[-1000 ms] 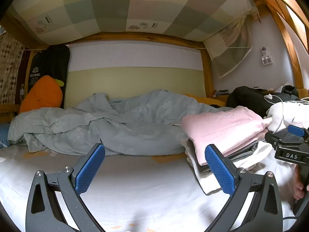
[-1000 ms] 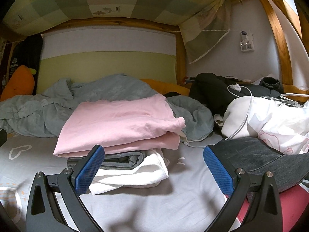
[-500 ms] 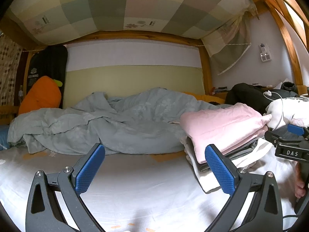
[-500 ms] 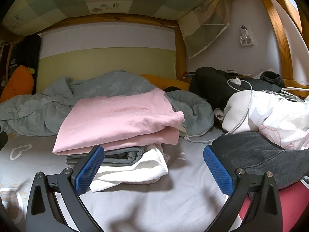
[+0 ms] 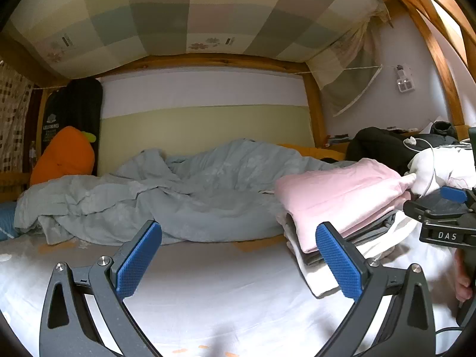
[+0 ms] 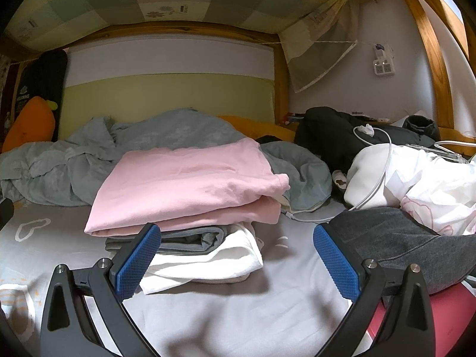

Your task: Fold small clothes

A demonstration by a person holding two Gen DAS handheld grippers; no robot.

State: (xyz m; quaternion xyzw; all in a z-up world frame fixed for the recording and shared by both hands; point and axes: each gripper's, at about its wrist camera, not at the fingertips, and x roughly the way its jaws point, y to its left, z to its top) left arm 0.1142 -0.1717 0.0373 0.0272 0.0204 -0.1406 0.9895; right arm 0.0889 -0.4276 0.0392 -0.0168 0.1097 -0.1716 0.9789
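Observation:
A stack of folded clothes lies on the bed: a pink garment (image 6: 190, 190) on top, a grey one (image 6: 190, 238) under it, a white one (image 6: 208, 261) at the bottom. The left wrist view shows the same pink garment (image 5: 342, 196) at the right. My left gripper (image 5: 238, 258) is open over bare sheet, left of the stack, holding nothing. My right gripper (image 6: 236, 263) is open and empty just in front of the stack. A dark grey unfolded garment (image 6: 395, 238) lies by its right finger. The right gripper (image 5: 443, 208) also shows at the left view's right edge, with a hand (image 5: 461, 279) on its handle.
A rumpled grey-blue duvet (image 5: 178, 196) fills the back of the bed. An orange carrot cushion (image 5: 62, 154) leans at the far left. White clothes with a charging cable (image 6: 416, 178) and a black garment (image 6: 333, 125) pile at the right. A red object (image 6: 422, 324) lies at the lower right.
Both grippers have tilted up and drawn slightly back; the stack sits a little lower and nearer in the right view. Jaws stay open.

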